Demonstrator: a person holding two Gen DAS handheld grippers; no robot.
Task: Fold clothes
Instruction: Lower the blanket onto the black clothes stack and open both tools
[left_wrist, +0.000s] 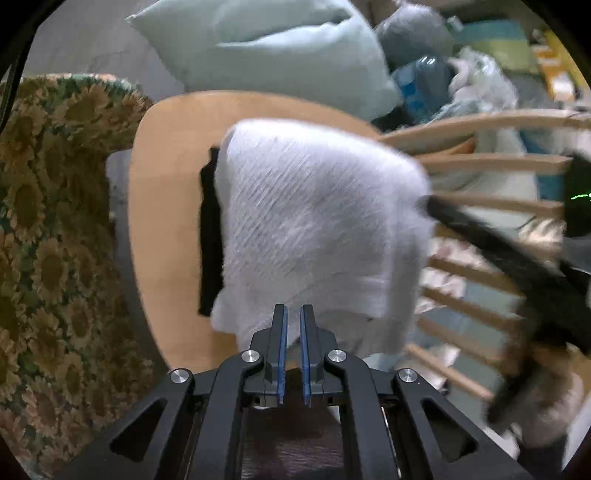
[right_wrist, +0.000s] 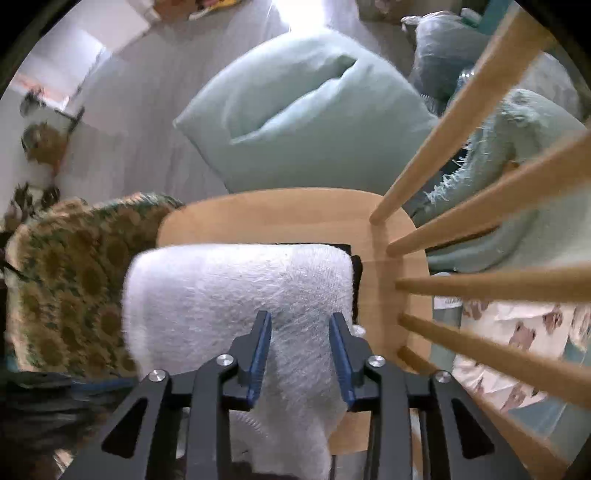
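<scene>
A white fuzzy garment (left_wrist: 314, 221) (right_wrist: 236, 288) lies folded on the wooden chair seat (left_wrist: 166, 184) (right_wrist: 258, 214). It rests on a black garment (left_wrist: 210, 240) (right_wrist: 356, 273), which shows at one edge. My left gripper (left_wrist: 293, 308) hovers at the white garment's near edge with its jaws almost together and no cloth clearly between them. My right gripper (right_wrist: 299, 315) stands over the garment with its fingers apart. White cloth runs between them and hangs over the seat's edge. In the left wrist view a blurred black finger (left_wrist: 461, 229) of the right gripper reaches the garment's right side.
Wooden back spindles (left_wrist: 491, 162) (right_wrist: 480, 284) fan out on the right of the seat. A pale green pillow (left_wrist: 280, 55) (right_wrist: 306, 122) lies beyond the chair on a light sheet. A sunflower-patterned cloth (left_wrist: 48, 221) (right_wrist: 74, 277) sits to the left. Bags and clutter fill the far right.
</scene>
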